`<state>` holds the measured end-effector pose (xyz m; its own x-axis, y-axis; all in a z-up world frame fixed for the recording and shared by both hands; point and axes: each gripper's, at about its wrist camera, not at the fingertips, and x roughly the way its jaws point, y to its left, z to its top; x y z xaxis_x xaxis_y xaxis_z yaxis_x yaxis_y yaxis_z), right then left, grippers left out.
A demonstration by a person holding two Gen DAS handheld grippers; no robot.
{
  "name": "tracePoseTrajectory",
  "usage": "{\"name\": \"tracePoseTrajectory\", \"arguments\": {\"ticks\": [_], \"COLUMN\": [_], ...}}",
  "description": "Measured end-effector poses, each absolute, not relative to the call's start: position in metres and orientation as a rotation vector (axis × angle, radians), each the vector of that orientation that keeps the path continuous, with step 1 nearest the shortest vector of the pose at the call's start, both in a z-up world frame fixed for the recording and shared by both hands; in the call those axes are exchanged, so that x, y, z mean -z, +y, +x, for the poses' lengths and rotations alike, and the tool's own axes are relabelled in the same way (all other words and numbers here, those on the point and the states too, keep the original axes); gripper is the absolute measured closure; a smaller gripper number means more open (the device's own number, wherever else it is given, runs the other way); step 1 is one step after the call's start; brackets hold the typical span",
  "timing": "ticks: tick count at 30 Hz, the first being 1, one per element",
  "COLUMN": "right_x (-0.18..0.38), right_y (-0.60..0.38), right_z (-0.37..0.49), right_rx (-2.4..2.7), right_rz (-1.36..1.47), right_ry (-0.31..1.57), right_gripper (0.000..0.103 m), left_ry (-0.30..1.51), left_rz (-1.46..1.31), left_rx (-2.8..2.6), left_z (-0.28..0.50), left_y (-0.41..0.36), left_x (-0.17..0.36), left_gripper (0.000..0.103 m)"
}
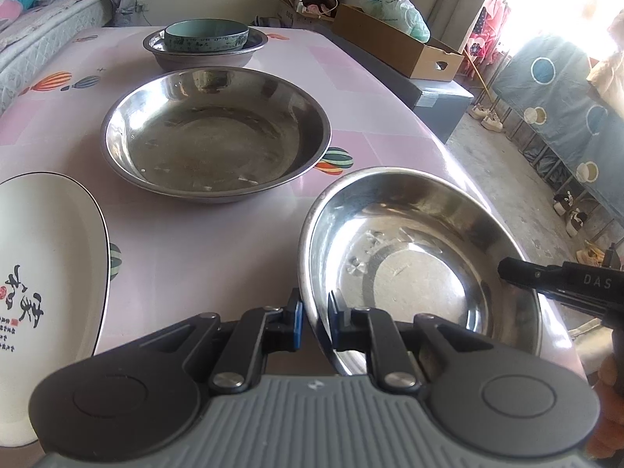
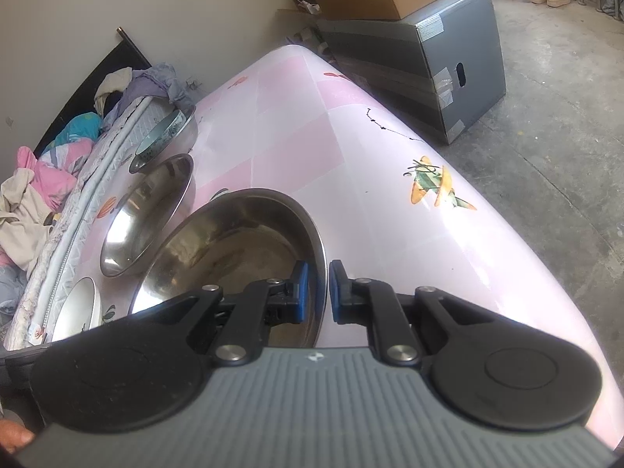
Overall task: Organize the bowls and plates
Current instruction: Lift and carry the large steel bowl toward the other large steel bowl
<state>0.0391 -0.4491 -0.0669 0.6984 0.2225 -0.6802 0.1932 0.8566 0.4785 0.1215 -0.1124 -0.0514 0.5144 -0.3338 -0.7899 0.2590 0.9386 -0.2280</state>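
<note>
Near steel bowl [image 1: 421, 269]: it's at the near right of the desk [image 1: 202, 257], and both your claws are on its rim. It looks tilted in the left wrist view; I can't tell whether it has left the desk.
Left claw [image 1: 316, 316]: pads straddle the near-left rim, one outside the wall, one inside, closed in on it but perhaps not yet pinching.
Right claw [image 2: 318, 286]: same story on the right rim, blue pads either side of the thin edge with slivers of gap showing, so call it closing rather than locked.
Handling: thin stainless, stiff, likely light, and slick. Expect it to pivot in a rim pinch, so two opposite grips make sense.
Where to hold: stay on the rolled lip, pads square to the wall.
Big steel bowl [image 1: 214, 136]: middle of the desk, just beyond, a likely nesting spot.
Far stack: teal bowl [image 1: 206, 35] sits inside a steel bowl [image 1: 202, 56] at the far edge.
White plate [image 1: 43, 249]: near left, ceramic, fragile, untouched.
</note>
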Motion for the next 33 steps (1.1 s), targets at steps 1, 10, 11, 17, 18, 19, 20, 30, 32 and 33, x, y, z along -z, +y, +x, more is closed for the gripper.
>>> {"name": "tracePoseTrajectory", "arguments": {"ticks": [1,10,11,17,18,19,20,30,32,33], "right_x": [0.0678,0.0726,0.0722,0.0714,0.0717,0.0717,0.0716,0.0712,0.0711,0.0709], "right_y": [-0.4493,-0.4446,-0.4445,-0.4442,-0.4442,-0.4443,-0.4443,-0.4441,-0.4446,-0.4450], "right_z": [0.0404,0.0467,0.0470,0.0467,0.0468,0.0468,0.0467,0.0435,0.0425,0.0421], "right_rx": [-0.018,-0.008,-0.007,-0.003,-0.002,-0.002,-0.002,-0.001,-0.001,-0.001], "right_rz": [0.555,0.536,0.533,0.529,0.529,0.529,0.532,0.529,0.534,0.537], "right_ry": [0.811,0.823,0.823,0.824,0.824,0.824,0.823,0.820,0.816,0.815], "right_gripper": [0.092,0.092,0.092,0.092,0.092,0.092,0.092,0.092,0.092,0.092], "left_ry": [0.964,0.954,0.956,0.965,0.965,0.967,0.970,0.975,0.973,0.973], "left_rz": [-0.078,-0.042,-0.043,-0.048,-0.043,-0.042,-0.044,-0.087,-0.082,-0.076], "left_rx": [0.353,0.335,0.333,0.344,0.346,0.348,0.350,0.351,0.352,0.353], "left_z": [0.1222,0.1238,0.1238,0.1240,0.1238,0.1236,0.1235,0.1209,0.1210,0.1209], "left_y": [-0.1133,-0.1195,-0.1193,-0.1199,-0.1208,-0.1212,-0.1214,-0.1125,-0.1132,-0.1140], "left_x": [0.0515,0.0507,0.0506,0.0496,0.0495,0.0492,0.0491,0.0508,0.0503,0.0500], "left_gripper": [0.089,0.088,0.088,0.081,0.080,0.079,0.078,0.090,0.090,0.090]}}
